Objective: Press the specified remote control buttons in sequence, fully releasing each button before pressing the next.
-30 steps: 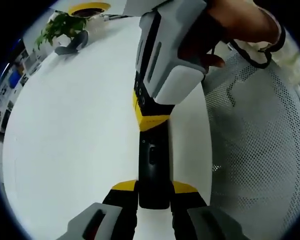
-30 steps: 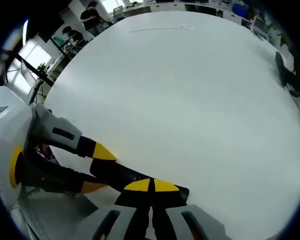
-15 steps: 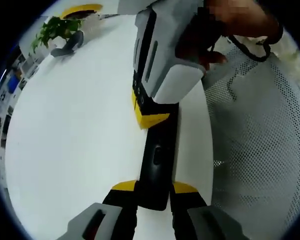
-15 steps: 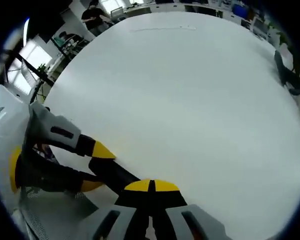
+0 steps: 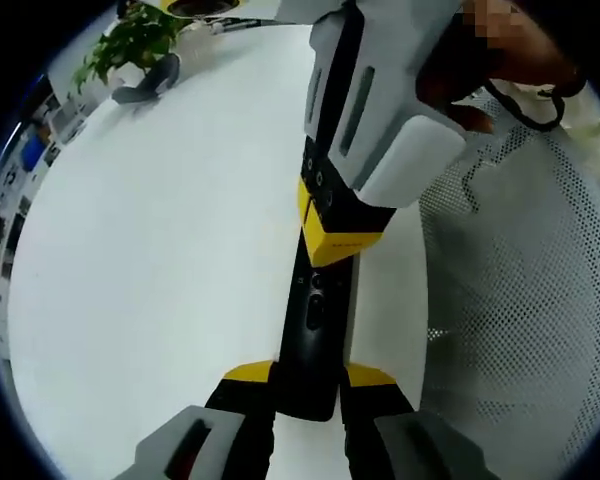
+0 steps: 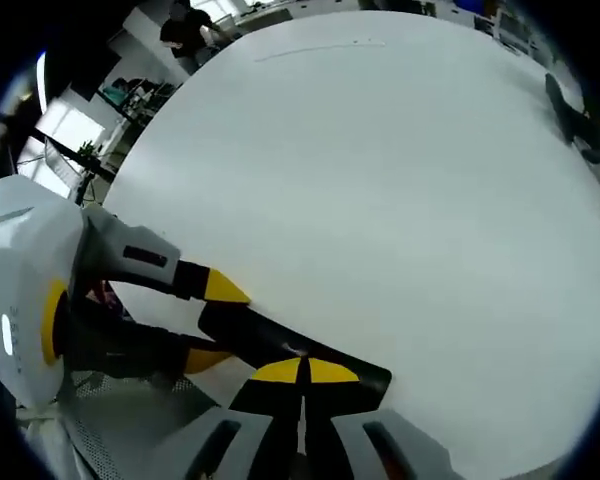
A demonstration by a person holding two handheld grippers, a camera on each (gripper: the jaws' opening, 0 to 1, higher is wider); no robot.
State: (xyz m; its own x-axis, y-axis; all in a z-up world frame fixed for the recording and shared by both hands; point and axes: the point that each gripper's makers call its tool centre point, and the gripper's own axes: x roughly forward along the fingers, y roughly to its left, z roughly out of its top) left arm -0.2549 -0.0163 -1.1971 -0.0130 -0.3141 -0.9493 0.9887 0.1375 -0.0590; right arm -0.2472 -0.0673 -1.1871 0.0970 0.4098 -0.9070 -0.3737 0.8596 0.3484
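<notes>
— So, where is the remote (image 5: 315, 335) sitting?

— Clamped by its near end in the left gripper (image 5: 308, 392), sticking out flat over the white desk (image 5: 160, 260), close to the desk's edge.

— And the right gripper (image 6: 302, 378)?

— Its 2 yellow tips are pressed together, resting down on the remote's (image 6: 280, 350) top face, over the far end.

— Anything else around?

— A white mesh chair (image 5: 520, 330) beside the desk, a potted plant (image 5: 130, 45) at the far side.
</notes>
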